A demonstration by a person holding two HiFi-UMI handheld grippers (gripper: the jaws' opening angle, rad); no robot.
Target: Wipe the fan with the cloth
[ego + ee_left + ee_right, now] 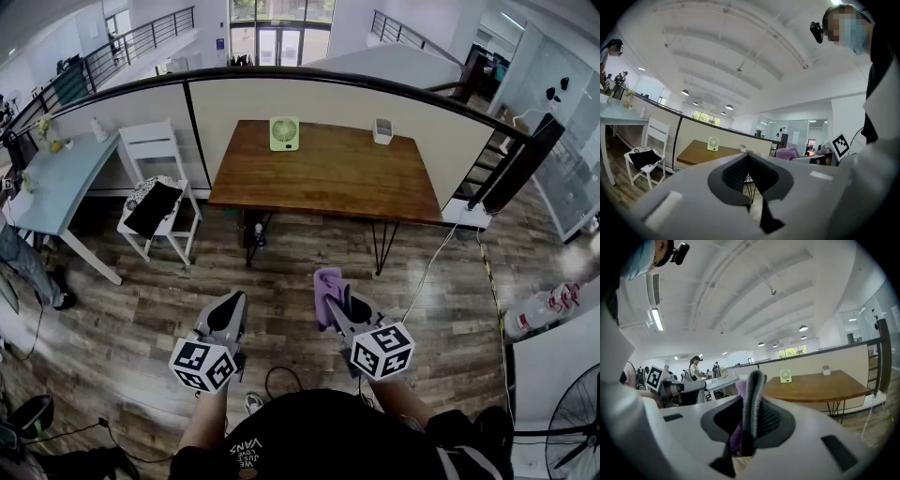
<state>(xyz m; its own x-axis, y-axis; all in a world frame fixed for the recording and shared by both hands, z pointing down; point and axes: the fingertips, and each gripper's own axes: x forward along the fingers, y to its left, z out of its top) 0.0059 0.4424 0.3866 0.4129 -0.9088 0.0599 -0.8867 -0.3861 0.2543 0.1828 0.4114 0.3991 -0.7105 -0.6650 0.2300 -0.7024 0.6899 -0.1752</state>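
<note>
Pale-green square desk fan (284,133) stands at the far edge of the brown wooden table (328,183), well ahead of both tongs. The right gripper (339,309) has its jaws clamped on a soft purple cloth (327,289). Beside it, the left gripper (232,307) is closed, holding nothing.

Head view: from above the person, facing forward and steeply down; long brown wooden counter (328,178) well ahead.
Left gripper view: low, level along the left gripper (748,156).
Right gripper view: low, along the right gripper (753,380).
Shared: all three show the distant counter and its small green square fan (284,133).
</note>
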